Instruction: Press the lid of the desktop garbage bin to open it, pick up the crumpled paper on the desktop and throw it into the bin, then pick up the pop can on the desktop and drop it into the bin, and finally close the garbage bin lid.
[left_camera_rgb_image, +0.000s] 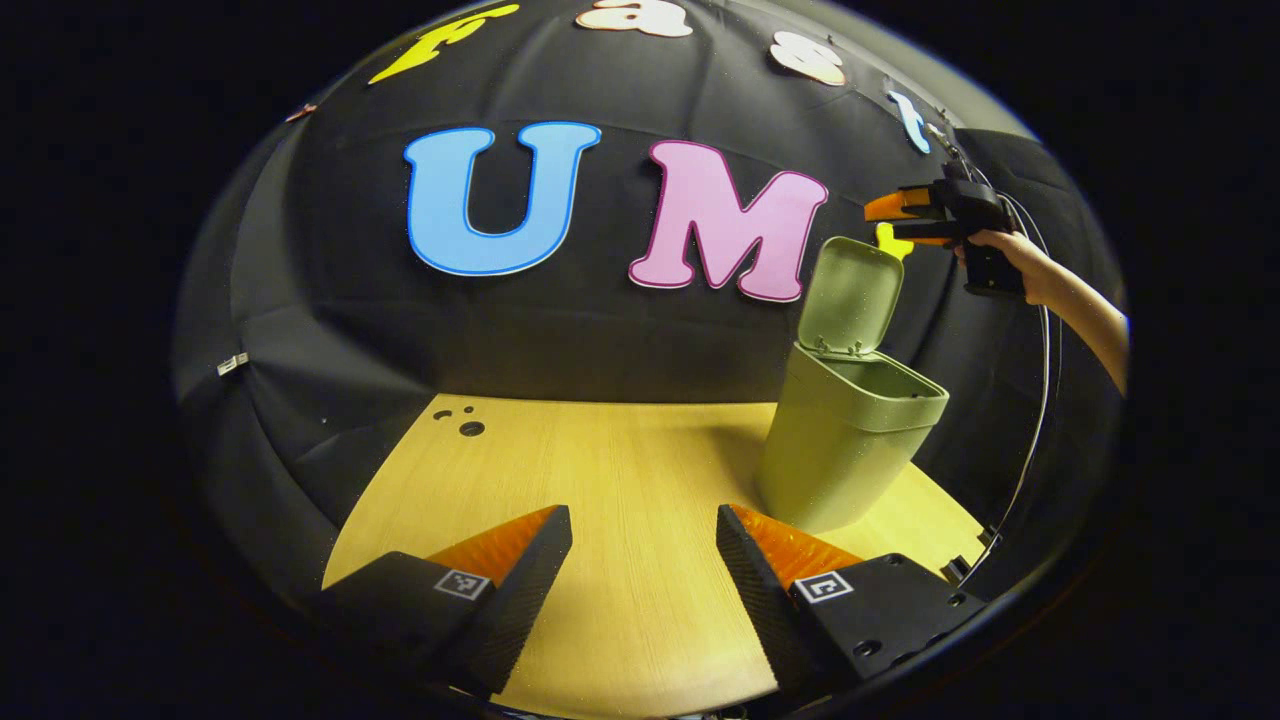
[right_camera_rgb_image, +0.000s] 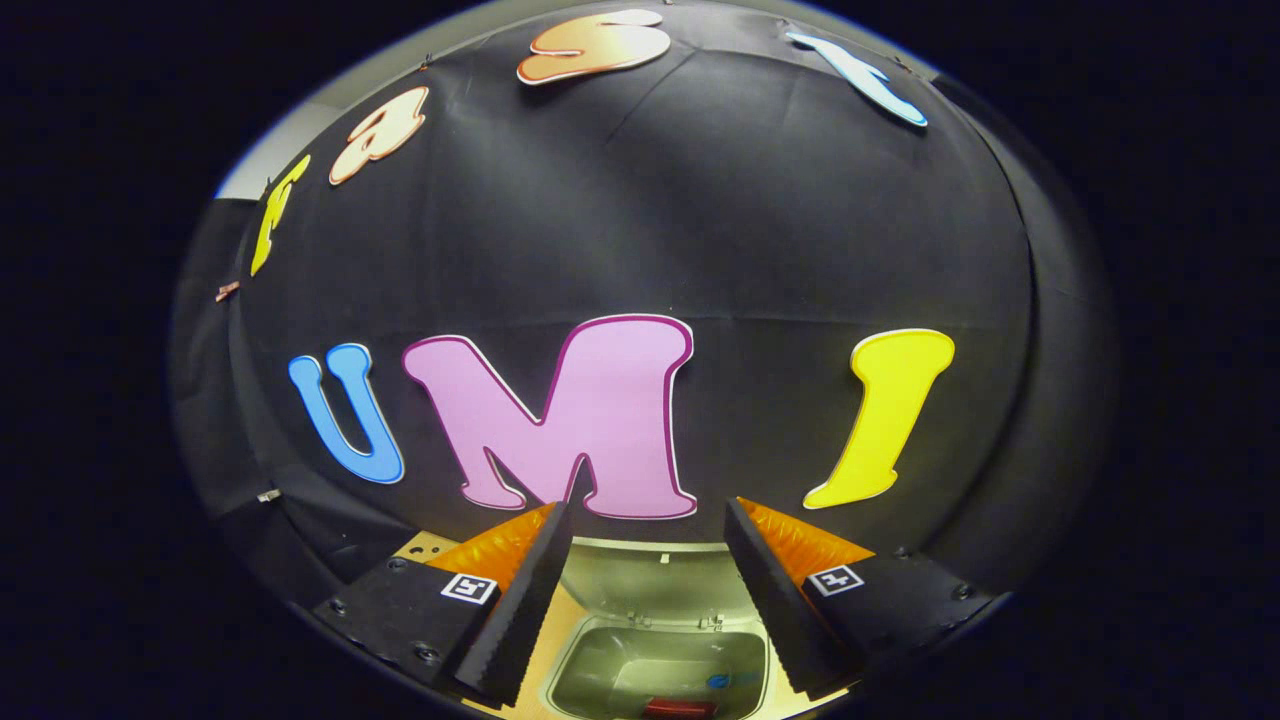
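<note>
Even overhead light falls across the booth, brightest on the pale wooden tabletop (left_camera_rgb_image: 620, 470), where the grain reads clearly and the green bin (left_camera_rgb_image: 845, 440) throws only a soft, short shadow at its base. The black cloth wall (left_camera_rgb_image: 600, 330) absorbs most of the light, showing faint sheen along its folds and seams. Both views are strongly fisheye: straight edges bow outward, and detail darkens and smears toward the rim of the round picture. Focus is crisp at centre; the fingers (left_camera_rgb_image: 530, 590) nearest each lens are slightly soft. In the right gripper view the bin's interior (right_camera_rgb_image: 660, 665) sits dim, with a dull gleam on its walls.
</note>
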